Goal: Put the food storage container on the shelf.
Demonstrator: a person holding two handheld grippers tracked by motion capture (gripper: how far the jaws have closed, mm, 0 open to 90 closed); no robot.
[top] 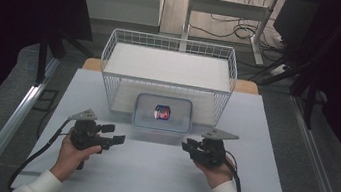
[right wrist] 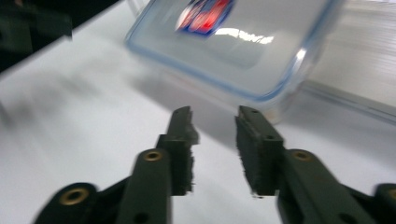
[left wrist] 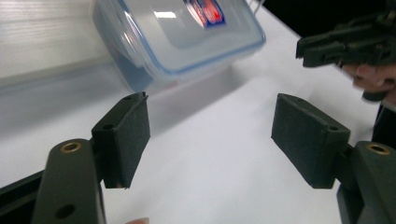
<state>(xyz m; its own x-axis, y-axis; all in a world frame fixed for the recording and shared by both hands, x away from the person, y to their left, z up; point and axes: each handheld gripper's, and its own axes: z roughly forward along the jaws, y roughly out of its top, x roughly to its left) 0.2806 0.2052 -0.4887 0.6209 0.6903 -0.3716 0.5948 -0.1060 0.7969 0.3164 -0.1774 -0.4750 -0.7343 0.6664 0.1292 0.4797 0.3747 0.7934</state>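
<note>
A clear plastic container [top: 162,114] with a blue-rimmed lid and a red and blue sticker [top: 162,111] sits on the white table, against the front of a wire basket [top: 114,50]. My left gripper [top: 115,133] hovers just left of the container's front corner, jaws wide open and empty. My right gripper [top: 186,146] is near the front right corner, jaws a narrow gap apart and empty. In the left gripper view, the left gripper [left wrist: 210,112] faces the container [left wrist: 187,32], with the right gripper [left wrist: 345,44] farther off. In the right gripper view, the right gripper [right wrist: 215,116] points at the container [right wrist: 243,46].
The white wire basket stands at the back middle of the table [top: 157,175] and holds a white board. Dark curtains flank both sides. Metal rails run along the floor on the left and right. Cables and desk legs lie on the floor behind the table.
</note>
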